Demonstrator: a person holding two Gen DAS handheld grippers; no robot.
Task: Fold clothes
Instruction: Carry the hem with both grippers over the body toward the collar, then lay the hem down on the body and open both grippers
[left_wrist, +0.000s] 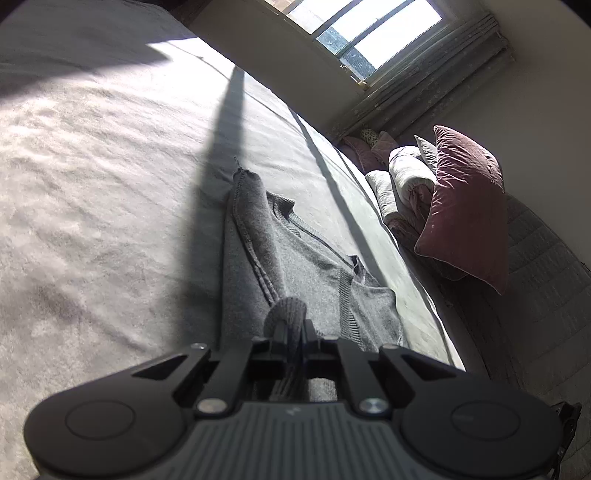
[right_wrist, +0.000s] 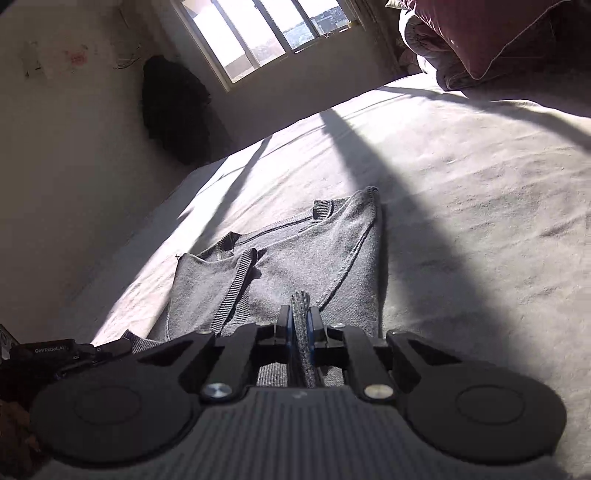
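Observation:
A grey knitted sweater (left_wrist: 295, 258) lies partly folded on the bed, sleeves laid across its body and neckline at the far end. In the left wrist view my left gripper (left_wrist: 293, 325) is shut on a bunched ribbed edge of the sweater at its near end. The right wrist view shows the same sweater (right_wrist: 295, 251) stretching away from me. My right gripper (right_wrist: 301, 314) is shut on a thin upright fold of its knit, pinched between the blue pads. Both grips sit at the near edge, close above the bed.
The pale grey bed cover (left_wrist: 92, 184) spreads wide, crossed by sun and shadow bands. Maroon and pale pillows (left_wrist: 469, 206) pile at the bed's head. A window (left_wrist: 369, 33) lies beyond the bed's far edge. Dark clothing (right_wrist: 173, 107) hangs on the wall. A black housing (right_wrist: 48, 350) shows at the left.

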